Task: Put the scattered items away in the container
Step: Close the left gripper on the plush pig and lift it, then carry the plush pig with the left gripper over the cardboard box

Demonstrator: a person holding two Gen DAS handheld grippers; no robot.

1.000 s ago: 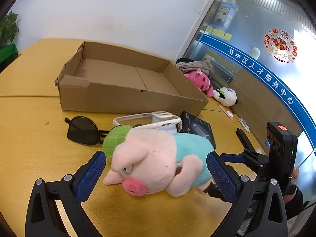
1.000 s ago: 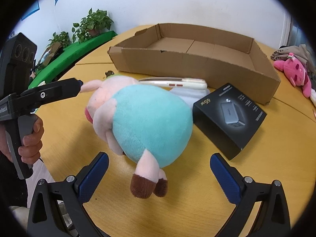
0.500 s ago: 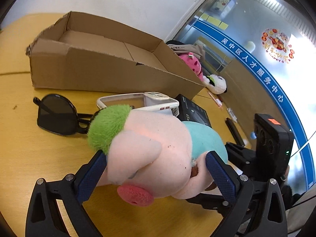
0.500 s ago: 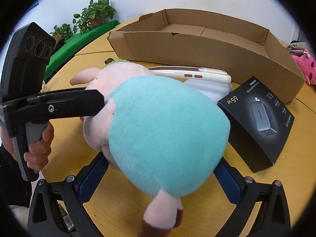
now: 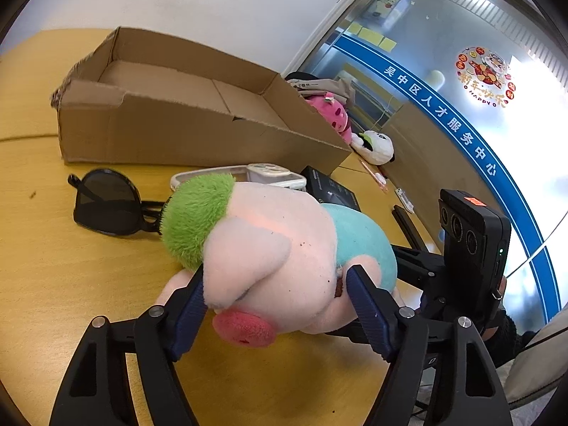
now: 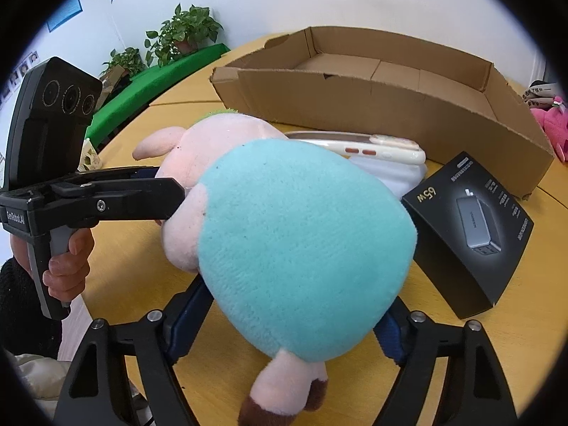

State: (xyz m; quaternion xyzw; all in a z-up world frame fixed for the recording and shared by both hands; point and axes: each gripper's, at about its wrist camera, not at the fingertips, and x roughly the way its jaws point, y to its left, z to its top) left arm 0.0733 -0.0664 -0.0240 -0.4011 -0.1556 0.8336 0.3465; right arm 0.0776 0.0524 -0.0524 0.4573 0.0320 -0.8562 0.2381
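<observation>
A plush pig (image 5: 280, 248) with a pink head, green hair and a teal body lies on the wooden table. My left gripper (image 5: 280, 305) is shut on its head, both blue pads pressed into the plush. My right gripper (image 6: 287, 316) is shut on its teal body (image 6: 301, 248) from the other end. The left gripper also shows in the right wrist view (image 6: 106, 195). An open, empty cardboard box (image 5: 184, 113) stands behind the pig and also shows in the right wrist view (image 6: 383, 99).
Black sunglasses (image 5: 106, 206) lie left of the pig. A white phone case (image 6: 372, 149) and a black charger box (image 6: 472, 227) lie between the pig and the cardboard box. Pink and white plush toys (image 5: 333, 113) sit beyond the box. Potted plants (image 6: 184, 35) stand at the back.
Both grippers have moved in over the pig and closed on it, the left on the head and the right on the teal body.
</observation>
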